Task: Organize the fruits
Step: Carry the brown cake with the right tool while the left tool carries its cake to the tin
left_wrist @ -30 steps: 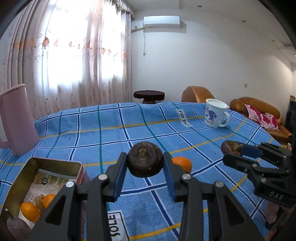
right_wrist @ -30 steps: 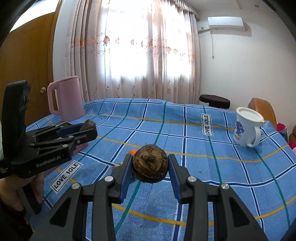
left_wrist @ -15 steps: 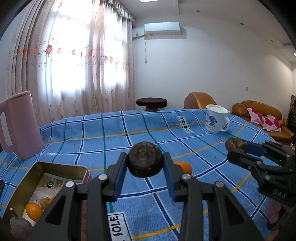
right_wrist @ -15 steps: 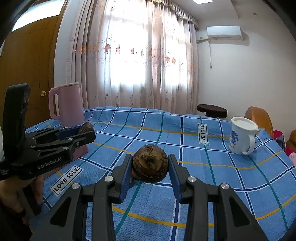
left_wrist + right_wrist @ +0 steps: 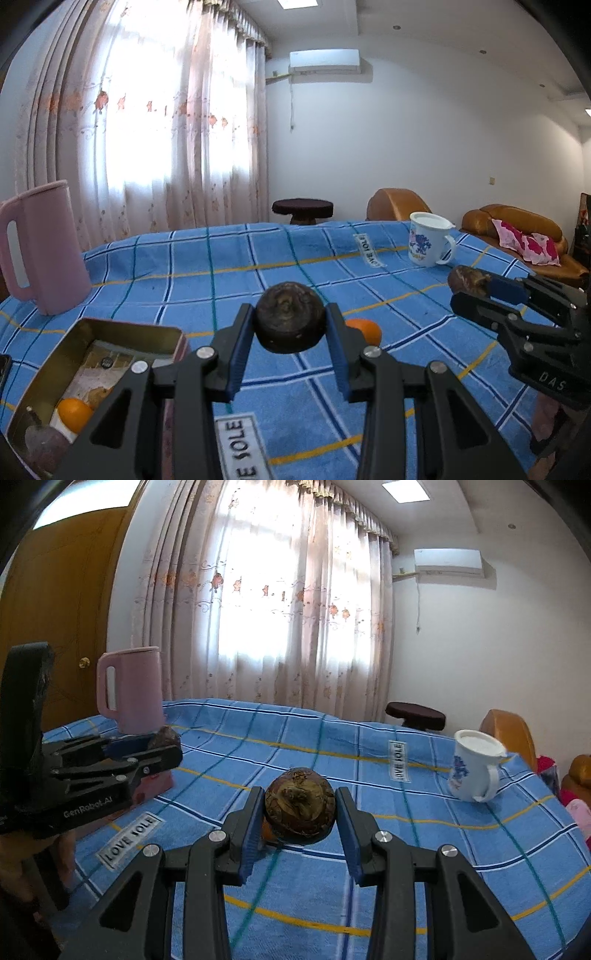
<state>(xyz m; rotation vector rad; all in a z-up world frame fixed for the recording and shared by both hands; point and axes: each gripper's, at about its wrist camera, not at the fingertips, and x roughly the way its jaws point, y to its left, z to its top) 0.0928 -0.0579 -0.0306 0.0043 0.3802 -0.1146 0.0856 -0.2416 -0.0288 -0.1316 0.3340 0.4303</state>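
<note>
Left gripper: we see our left gripper [image 5: 289,325] clamped on a dark brown, rough-skinned round fruit [image 5: 289,316], held above the blue plaid tablecloth [image 5: 229,269].
Right gripper: our right gripper [image 5: 300,814] is closed around a mottled brown-and-yellow round fruit [image 5: 300,806], also lifted off the cloth.
Open metal tin: a gold-lined rectangular metal tin [image 5: 125,328] sits at our lower left, just beside the left gripper; inside we see a small orange citrus fruit [image 5: 74,413], a dull purple-brown fruit [image 5: 40,443] and printed paper.
Loose fruit: one orange citrus fruit [image 5: 364,329] lies on the cloth just behind the left gripper's right finger.
Pink jug: a tall pink plastic jug with a handle [image 5: 40,247] stands beyond the tin; we cannot tell what it holds.
White mug: a white floral mug [image 5: 428,240] stands far right, lidded.
</note>
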